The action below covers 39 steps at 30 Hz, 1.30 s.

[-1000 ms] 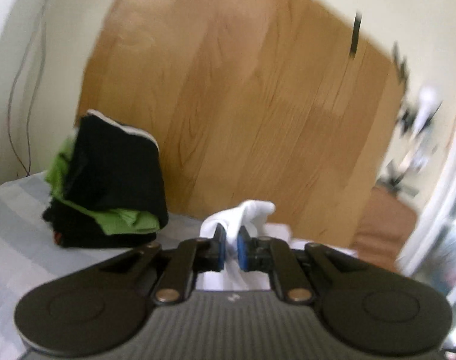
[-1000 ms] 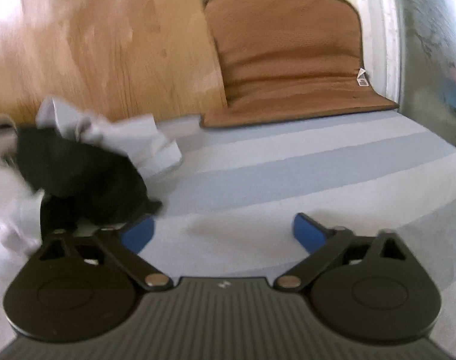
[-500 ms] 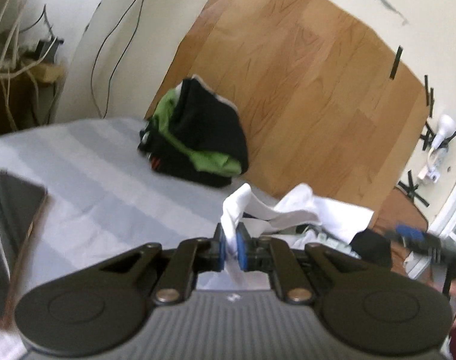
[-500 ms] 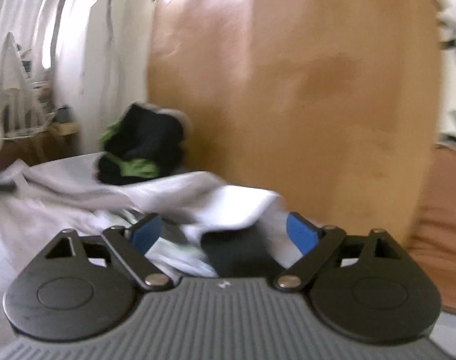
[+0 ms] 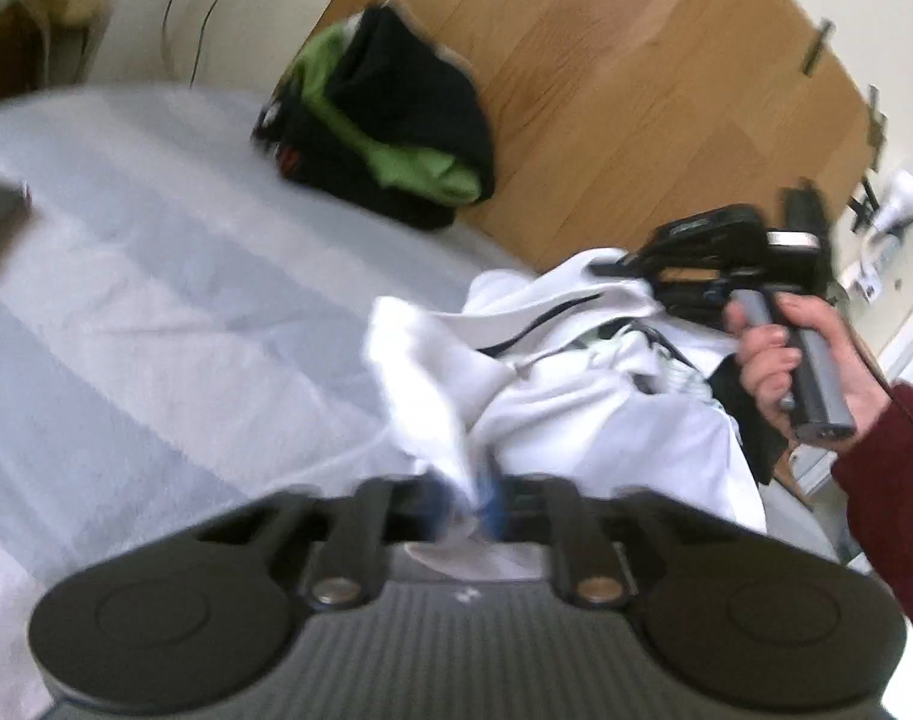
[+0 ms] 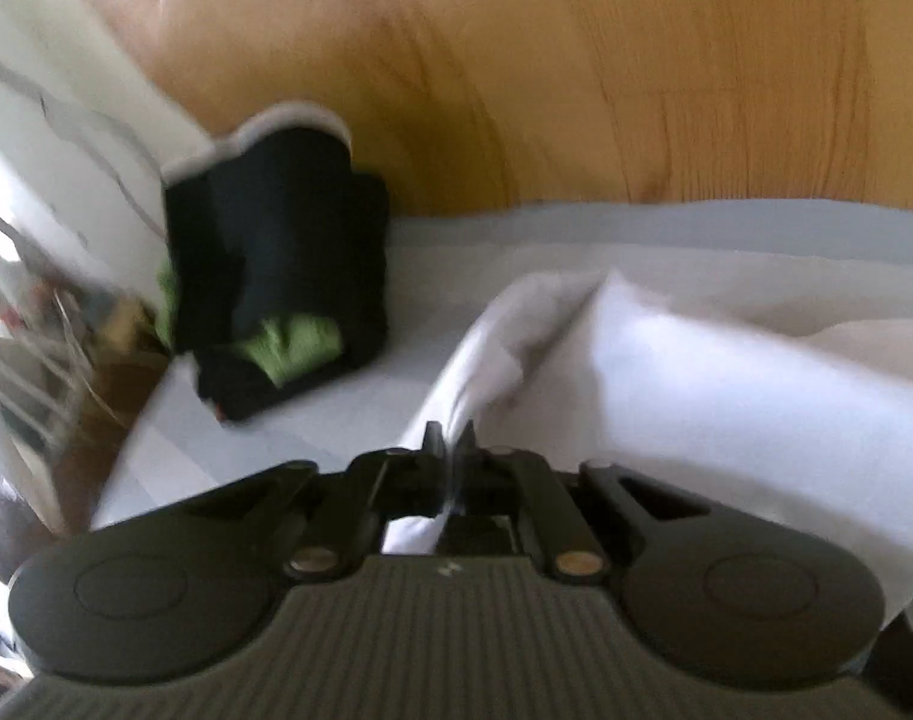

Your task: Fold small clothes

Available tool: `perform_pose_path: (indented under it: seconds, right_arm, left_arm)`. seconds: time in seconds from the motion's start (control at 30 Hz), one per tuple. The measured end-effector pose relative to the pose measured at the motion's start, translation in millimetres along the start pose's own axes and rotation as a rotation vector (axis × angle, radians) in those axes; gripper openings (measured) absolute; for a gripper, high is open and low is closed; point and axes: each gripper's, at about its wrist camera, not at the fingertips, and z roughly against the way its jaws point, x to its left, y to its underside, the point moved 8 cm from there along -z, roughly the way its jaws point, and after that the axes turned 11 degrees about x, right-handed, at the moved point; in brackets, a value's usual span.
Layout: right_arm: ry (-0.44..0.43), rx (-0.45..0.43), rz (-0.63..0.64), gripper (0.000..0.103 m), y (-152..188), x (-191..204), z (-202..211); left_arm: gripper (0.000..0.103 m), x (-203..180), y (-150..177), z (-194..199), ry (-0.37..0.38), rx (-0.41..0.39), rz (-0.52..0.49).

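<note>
Left gripper (image 5: 463, 501): jaws nearly closed, pinching a bunched edge of the white garment (image 5: 600, 396); blue pads blurred but cloth sits between them. Right gripper (image 6: 450, 450): jaws closed to a thin slit with a fold of the same white garment (image 6: 666, 372) clamped in it. The garment lies crumpled on the striped grey-white bed sheet (image 5: 156, 312), draped between the two grippers, dark trim lines showing on it. In the left wrist view the right gripper (image 5: 714, 252) is visible from outside past the cloth, held by the right hand (image 5: 798, 360) with a dark red sleeve (image 5: 894, 492). Something black (image 5: 750, 420) sits under the garment's right side, mostly covered, can't identify. Further back, a pile of black and green clothes (image 5: 390, 150) sits on the sheet's far edge against the wooden board (image 5: 636, 72), well apart from the white garment. Flat dark object (image 5: 0, 204) at the left edge, cropped. Cables (image 5: 198, 6) on the wall behind. Both views motion-blurred.
</note>
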Motion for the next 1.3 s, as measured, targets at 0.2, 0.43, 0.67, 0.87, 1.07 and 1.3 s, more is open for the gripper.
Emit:
perform_pose_path:
  seconds: [0.2, 0.43, 0.67, 0.87, 1.07, 1.3]
  right_arm:
    - [-0.053, -0.397, 0.167, 0.005, -11.1, 45.5, 154.1]
    - [-0.039, -0.809, 0.271, 0.005, 18.7, 104.0, 357.5]
    - [0.005, -1.091, 0.321, 0.005, 60.7, 142.3, 494.7]
    - [0.031, -1.205, 0.369, 0.005, 74.1, 173.6, 536.3]
    - [0.077, -1.214, 0.406, 0.005, 77.6, 180.0, 556.8]
    - [0.162, -1.063, 0.293, 0.005, 41.2, 100.1, 488.0]
  left_arm:
    - [0.006, -39.2, -47.4, 42.9, 0.006, -0.179, -0.157]
    - [0.006, -153.7, -116.4, 118.5, 0.025, -0.476, -0.405]
    - [0.006, -259.6, -138.5, 225.5, 0.071, -0.762, -0.572]
    - [0.006, -328.9, -124.4, 295.9, 0.018, -0.968, -0.690]
    - [0.007, -357.4, -124.4, 307.2, -0.063, -1.007, -0.750]
    - [0.007, -347.4, -134.0, 197.2, -0.157, -0.791, -0.739]
